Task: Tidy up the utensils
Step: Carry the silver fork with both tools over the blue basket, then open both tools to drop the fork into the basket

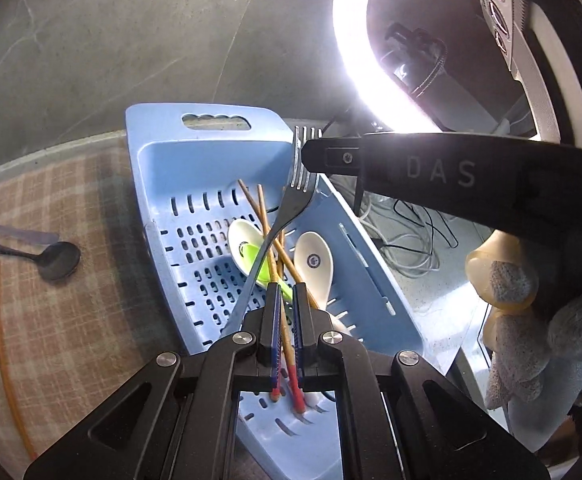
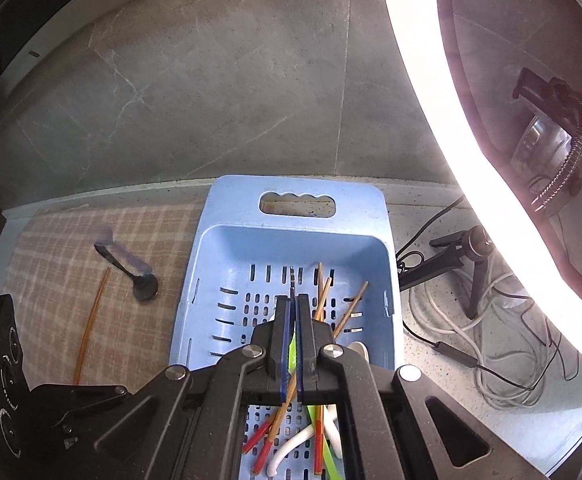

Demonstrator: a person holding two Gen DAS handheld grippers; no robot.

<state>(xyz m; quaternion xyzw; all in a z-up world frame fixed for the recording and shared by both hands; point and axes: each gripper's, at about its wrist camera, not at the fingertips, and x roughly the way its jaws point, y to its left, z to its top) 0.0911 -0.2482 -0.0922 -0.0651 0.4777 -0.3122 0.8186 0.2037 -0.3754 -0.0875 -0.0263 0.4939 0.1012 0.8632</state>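
The right hand-held gripper (image 2: 292, 304) has its jaws fully closed on the head of a dark metal fork (image 1: 291, 204). In the right wrist view only a thin dark edge of it sticks out past the fingertips. In the left wrist view the fork hangs in the middle of the frame over the blue basket (image 1: 163, 184), tines up and handle sloping down to the lower left. It is probably held this way so that it can be lowered among the other utensils without the fingers touching them.

The left hand-held gripper (image 1: 285, 292) is also closed and seems to hold nothing. The fork handle passes on the left of its fingers, and the chopsticks (image 1: 265, 216) seen in the narrow gap lie behind it, in the basket. A gloved hand (image 1: 531, 320) shows at the right edge.

The basket already contains the chopsticks, two white spoons (image 1: 313, 256) and a green utensil (image 1: 261, 268), so it seems to be the collecting place. A black spoon (image 2: 145, 286) and a single chopstick (image 2: 89, 328) lie on the checked cloth (image 2: 63, 240) at the left, not yet collected.

The tabletop (image 2: 423, 380) is pale and speckled, with the cloth over its left part. Behind it is a grey stone-like wall. At the right a bright ring light (image 2: 431, 120) stands above loose cables (image 2: 491, 340).
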